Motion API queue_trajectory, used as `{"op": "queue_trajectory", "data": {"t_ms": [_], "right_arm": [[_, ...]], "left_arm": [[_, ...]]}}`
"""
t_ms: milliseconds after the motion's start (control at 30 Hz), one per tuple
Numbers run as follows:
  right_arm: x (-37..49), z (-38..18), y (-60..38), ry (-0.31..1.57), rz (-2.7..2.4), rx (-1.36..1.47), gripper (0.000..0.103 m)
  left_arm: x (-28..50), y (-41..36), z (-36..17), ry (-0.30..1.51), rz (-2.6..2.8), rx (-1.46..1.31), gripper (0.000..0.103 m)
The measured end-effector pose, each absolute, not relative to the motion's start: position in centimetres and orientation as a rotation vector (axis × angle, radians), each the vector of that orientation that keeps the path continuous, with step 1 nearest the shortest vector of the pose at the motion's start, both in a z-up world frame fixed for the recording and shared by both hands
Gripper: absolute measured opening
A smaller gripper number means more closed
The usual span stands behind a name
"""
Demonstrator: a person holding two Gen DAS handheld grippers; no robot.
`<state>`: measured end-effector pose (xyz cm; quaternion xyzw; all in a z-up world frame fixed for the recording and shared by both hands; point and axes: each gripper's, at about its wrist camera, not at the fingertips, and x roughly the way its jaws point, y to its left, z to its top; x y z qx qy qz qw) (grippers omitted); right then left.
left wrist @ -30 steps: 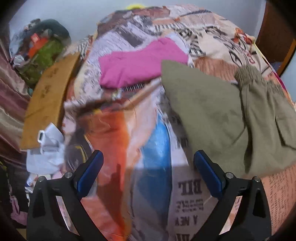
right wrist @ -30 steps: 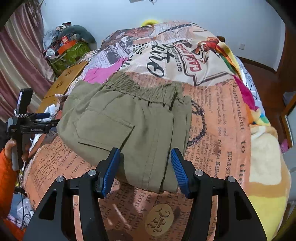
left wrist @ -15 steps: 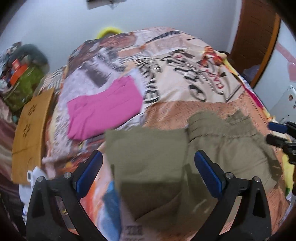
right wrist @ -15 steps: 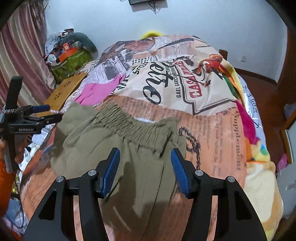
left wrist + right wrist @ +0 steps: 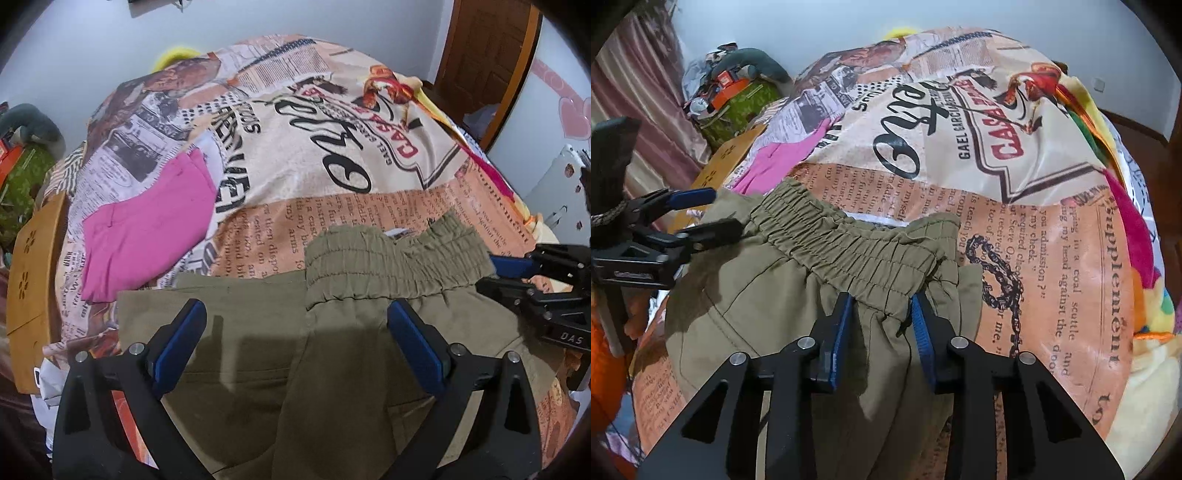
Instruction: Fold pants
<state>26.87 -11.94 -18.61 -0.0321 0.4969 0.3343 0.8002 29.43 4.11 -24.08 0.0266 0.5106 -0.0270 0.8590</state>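
Olive green pants (image 5: 295, 332) lie partly folded on the bed, elastic waistband (image 5: 846, 254) bunched at the far side. My left gripper (image 5: 295, 343) is open, hovering over the pants' left half with nothing between its pads. My right gripper (image 5: 882, 321) has its jaws narrowed around the waistband's near edge, with cloth between the blue pads. The right gripper also shows at the right edge of the left wrist view (image 5: 517, 273). The left gripper shows at the left of the right wrist view (image 5: 698, 218), its fingers apart by the waistband's left end.
A pink garment (image 5: 147, 229) lies on the printed bedspread (image 5: 332, 147) beyond the pants. A wooden board (image 5: 33, 277) and a cluttered green bag (image 5: 738, 99) sit off the bed's left side. A wooden door (image 5: 487, 62) stands at the far right.
Both grippers have dropped closer to the pants. The right gripper's jaws have narrowed from wide open onto the waistband. The left gripper has swung right, from the bedspread to over the pants.
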Motion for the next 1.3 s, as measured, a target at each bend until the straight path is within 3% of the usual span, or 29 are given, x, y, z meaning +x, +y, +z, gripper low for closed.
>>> {"op": "queue_trajectory", "data": {"t_ms": [133, 267, 367, 467, 500, 633, 967, 1167, 1300], "right_arm": [[26.9, -18.2, -12.1, 1.06, 0.725, -0.095, 0.026], [27.3, -18.6, -11.9, 1.144, 0.714, -0.103, 0.036], [26.9, -18.6, -11.4, 1.101, 0.723, -0.152, 0.037], [27.1, -18.7, -11.1, 1.092, 0.726, -0.141, 0.032], [27.0, -18.5, -11.1, 1.082, 0.721, -0.148, 0.023], [26.1, -16.6, -10.5, 0.995, 0.749, -0.199, 0.016], [27.5, -14.9, -9.4, 0.861, 0.685, -0.25, 0.014], [29.1, -19.6, -7.8, 0.986, 0.599, -0.371, 0.017], [29.3, -19.1, -8.6, 1.004, 0.599, -0.347, 0.02]], "left_arm": [[29.5, 4.0, -24.6, 1.078, -0.061, 0.059, 0.098], [29.5, 3.7, -25.4, 1.098, -0.054, 0.065, 0.097], [29.5, 3.9, -25.3, 1.102, -0.049, 0.049, 0.097], [29.4, 4.2, -24.8, 1.096, -0.037, 0.042, 0.097], [29.3, 4.2, -24.6, 1.09, -0.039, 0.043, 0.097], [28.8, 4.0, -23.7, 1.054, -0.035, 0.066, 0.097], [29.4, 4.7, -24.4, 1.058, 0.019, 0.058, 0.097], [30.1, 5.6, -26.5, 1.122, 0.018, 0.012, 0.097], [30.0, 6.2, -26.5, 1.126, 0.023, -0.006, 0.097]]}}
